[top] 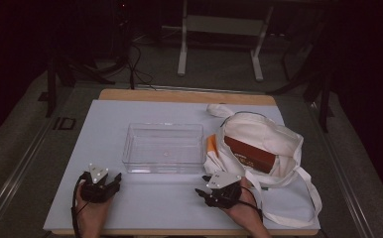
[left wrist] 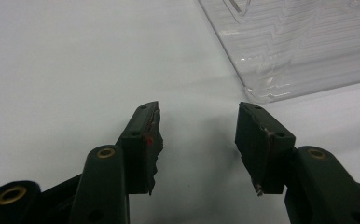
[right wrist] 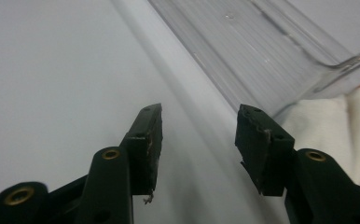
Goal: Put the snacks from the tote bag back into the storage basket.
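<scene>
Start of work: the left gripper [top: 111,179] and right gripper [top: 203,190] rest on the white mat [top: 105,124], both released and empty. Beyond, the clear bin [top: 163,147] holds nothing; the brown box [top: 249,154] remains inside the cloth bag [top: 259,131], unpacking still ahead.

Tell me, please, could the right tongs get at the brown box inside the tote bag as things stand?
Probably yes: the brown box lies exposed in the tote bag's open mouth, just beyond the right tongs, which are open and empty.

Both hands come in low at the near edge, each wrapped round its gripper. Left gripper [top: 111,179] has fingers [left wrist: 143,140] spread, nothing between. Right gripper [top: 202,191]: same, fingers [right wrist: 262,144] parted and empty.
</scene>
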Action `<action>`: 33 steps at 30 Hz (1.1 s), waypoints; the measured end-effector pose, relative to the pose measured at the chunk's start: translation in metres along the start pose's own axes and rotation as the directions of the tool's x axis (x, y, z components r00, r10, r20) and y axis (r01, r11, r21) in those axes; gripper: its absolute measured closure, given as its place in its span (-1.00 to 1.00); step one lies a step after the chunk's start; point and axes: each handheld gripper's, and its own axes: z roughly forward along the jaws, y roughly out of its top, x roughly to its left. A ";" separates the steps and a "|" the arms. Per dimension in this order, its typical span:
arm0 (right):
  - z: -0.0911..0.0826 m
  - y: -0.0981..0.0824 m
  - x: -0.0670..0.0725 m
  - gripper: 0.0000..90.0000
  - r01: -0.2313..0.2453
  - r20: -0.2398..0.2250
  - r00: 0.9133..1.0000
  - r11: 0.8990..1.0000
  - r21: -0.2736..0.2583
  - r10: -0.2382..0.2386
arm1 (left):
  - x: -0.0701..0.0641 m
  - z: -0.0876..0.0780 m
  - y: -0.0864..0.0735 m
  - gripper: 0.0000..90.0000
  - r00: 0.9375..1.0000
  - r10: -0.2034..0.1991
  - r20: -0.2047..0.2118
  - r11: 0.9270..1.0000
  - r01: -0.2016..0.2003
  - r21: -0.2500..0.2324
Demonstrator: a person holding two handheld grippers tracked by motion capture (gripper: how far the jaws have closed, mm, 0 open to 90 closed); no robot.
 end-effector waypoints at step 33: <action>-0.046 0.025 -0.033 0.12 0.035 -0.059 0.998 0.998 0.044 -0.033 | 0.000 0.001 0.000 0.11 1.000 -0.003 -0.004 1.000 0.003 0.005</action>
